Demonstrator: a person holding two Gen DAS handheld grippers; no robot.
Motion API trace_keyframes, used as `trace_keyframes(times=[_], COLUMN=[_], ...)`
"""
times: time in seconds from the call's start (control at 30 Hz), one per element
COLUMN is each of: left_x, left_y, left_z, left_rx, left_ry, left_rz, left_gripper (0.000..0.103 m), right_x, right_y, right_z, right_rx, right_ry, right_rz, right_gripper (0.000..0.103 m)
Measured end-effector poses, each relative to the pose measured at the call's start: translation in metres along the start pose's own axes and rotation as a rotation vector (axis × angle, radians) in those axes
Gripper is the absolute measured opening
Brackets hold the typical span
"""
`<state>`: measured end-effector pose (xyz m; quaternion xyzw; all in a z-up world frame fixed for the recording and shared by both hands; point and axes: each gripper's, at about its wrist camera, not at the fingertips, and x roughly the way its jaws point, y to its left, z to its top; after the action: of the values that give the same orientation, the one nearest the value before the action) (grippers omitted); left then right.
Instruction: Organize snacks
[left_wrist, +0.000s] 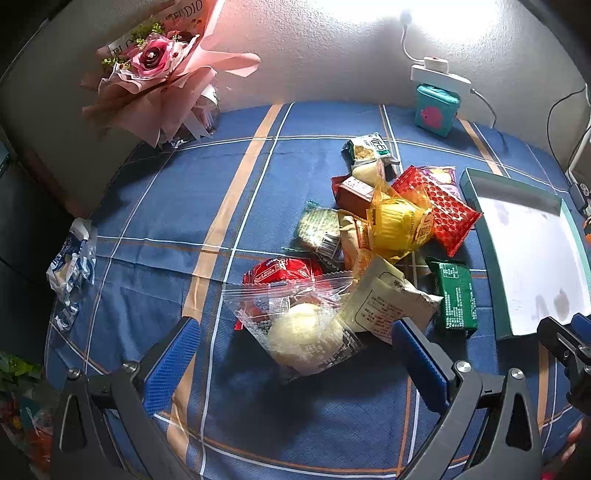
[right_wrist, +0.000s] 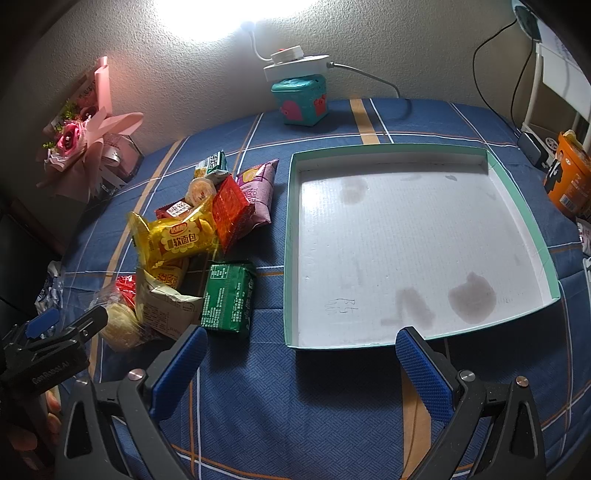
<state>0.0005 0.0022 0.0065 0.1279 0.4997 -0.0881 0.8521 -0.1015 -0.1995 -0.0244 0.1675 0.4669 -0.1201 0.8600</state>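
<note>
Snacks lie heaped on a blue plaid tablecloth (left_wrist: 155, 206), left of a shallow teal-rimmed tray (right_wrist: 517, 184) whose white floor is stained and holds nothing. In the left wrist view the left gripper (left_wrist: 295, 354) hangs low in the frame with its blue-padded jaws spread wide and released, a clear-wrapped pale bun (left_wrist: 299, 332) lying between them but untouched; behind it sit a red packet (left_wrist: 280, 271), a cream packet (left_wrist: 388, 299), a yellow soft-bread bag (left_wrist: 400, 221) and a green packet (left_wrist: 456, 299). Only this view shows a crumpled blue-and-white wrapper (left_wrist: 72, 266) at the cloth's left edge. The right wrist view shows the right gripper (right_wrist: 301, 362), also spread and grasping nothing, at the bottom of the frame just before the tray's near rim; an orange cup (right_wrist: 567, 181) at the far right edge appears here alone. Both views show the pink bouquet (left_wrist: 159, 66) and teal box (right_wrist: 301, 99) near the wall.
</note>
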Motion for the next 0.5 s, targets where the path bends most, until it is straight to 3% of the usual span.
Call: trace_keyframes(times=[0.5], left_x=[-0.003], left_y=[0.004], left_z=[0.001], left_rx=[-0.025], left_ry=[-0.012], left_rz=[-0.033], left_gripper=[0.103], right_x=[0.0012], right_y=[0.0001], right_z=[-0.0002], right_rx=[-0.008], right_ry=[0.005], right_rz=[-0.009], right_gripper=[0.103])
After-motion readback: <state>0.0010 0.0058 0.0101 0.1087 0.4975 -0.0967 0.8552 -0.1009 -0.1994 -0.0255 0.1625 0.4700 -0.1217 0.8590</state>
